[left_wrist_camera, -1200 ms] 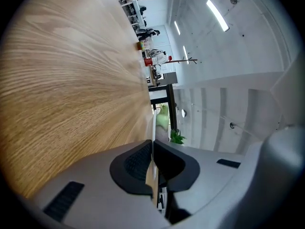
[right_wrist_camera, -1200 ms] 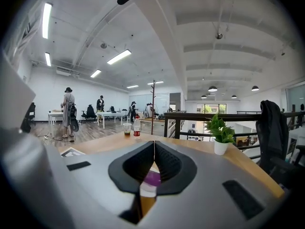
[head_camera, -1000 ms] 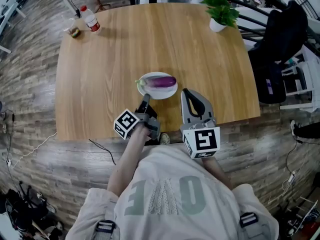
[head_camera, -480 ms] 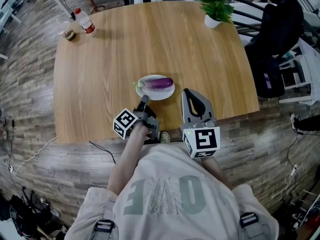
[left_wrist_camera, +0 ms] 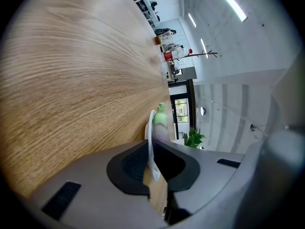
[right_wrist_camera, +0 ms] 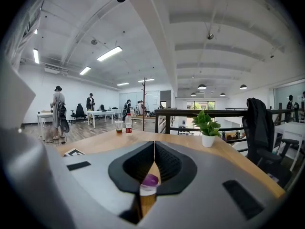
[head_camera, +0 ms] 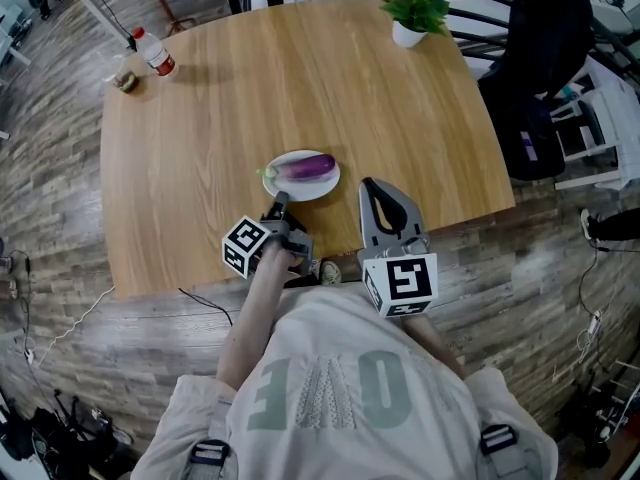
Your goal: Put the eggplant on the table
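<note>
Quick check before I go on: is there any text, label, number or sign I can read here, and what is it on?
"ƎAOE", as it looks from above, in large pale letters on the person's shirt; the cloth is creased, so this reading is uncertain.
Bottle label: too small to read.
Left marker cube and right marker cube: black-and-white square patterns only, no words.
Nothing else is legible.

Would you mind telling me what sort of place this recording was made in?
Probably an open-plan office or lab: white desks, people standing among them, and ceiling strip lights.
</note>
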A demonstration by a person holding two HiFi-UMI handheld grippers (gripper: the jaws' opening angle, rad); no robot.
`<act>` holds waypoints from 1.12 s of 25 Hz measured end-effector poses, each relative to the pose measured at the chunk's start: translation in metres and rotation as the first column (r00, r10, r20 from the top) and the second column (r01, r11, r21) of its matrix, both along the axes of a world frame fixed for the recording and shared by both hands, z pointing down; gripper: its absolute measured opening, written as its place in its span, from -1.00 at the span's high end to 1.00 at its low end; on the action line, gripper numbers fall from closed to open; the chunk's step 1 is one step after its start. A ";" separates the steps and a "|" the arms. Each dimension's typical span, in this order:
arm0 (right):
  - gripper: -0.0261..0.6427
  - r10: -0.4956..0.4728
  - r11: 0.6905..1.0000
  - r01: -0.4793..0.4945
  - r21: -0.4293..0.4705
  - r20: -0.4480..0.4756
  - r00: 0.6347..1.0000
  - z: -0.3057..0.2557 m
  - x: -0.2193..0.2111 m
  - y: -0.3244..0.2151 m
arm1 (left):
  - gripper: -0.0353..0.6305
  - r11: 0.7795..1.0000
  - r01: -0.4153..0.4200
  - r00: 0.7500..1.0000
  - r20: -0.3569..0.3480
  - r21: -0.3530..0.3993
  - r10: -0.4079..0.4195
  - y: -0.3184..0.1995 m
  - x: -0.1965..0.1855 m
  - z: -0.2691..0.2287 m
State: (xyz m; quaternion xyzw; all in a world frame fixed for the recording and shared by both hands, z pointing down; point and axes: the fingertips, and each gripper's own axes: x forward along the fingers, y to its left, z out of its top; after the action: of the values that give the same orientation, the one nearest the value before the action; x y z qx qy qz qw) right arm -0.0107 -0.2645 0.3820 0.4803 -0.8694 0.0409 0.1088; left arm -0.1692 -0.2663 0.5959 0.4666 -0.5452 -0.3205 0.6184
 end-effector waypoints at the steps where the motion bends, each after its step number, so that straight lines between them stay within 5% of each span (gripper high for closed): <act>1: 0.87 0.004 1.000 -0.004 0.000 0.000 1.000 0.000 0.002 0.001 | 0.84 1.000 0.002 1.000 0.000 -0.006 -0.002 0.000 0.000 0.001; 18: 0.87 0.000 1.000 0.000 0.013 0.019 1.000 -0.006 0.008 0.004 | -0.08 0.998 0.038 0.999 0.019 -0.049 -0.037 -0.008 0.005 -0.023; 24: 0.86 -0.049 0.997 0.045 0.056 0.068 0.996 -0.028 -0.006 -0.001 | -0.11 0.991 0.079 0.996 0.033 0.103 -0.083 -0.016 -0.003 -0.108; 28: 0.87 -0.104 0.986 0.086 0.146 0.116 0.988 -0.064 -0.021 -0.007 | -0.11 0.938 0.070 0.990 0.094 0.339 -0.108 -0.024 -0.010 -0.205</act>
State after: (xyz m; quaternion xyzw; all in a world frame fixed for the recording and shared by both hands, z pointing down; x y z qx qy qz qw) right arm -0.0320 -0.2720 0.3182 0.4413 -0.8971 0.0039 0.0227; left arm -0.1793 -0.2903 0.3913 0.5569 -0.5370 -0.4098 0.4834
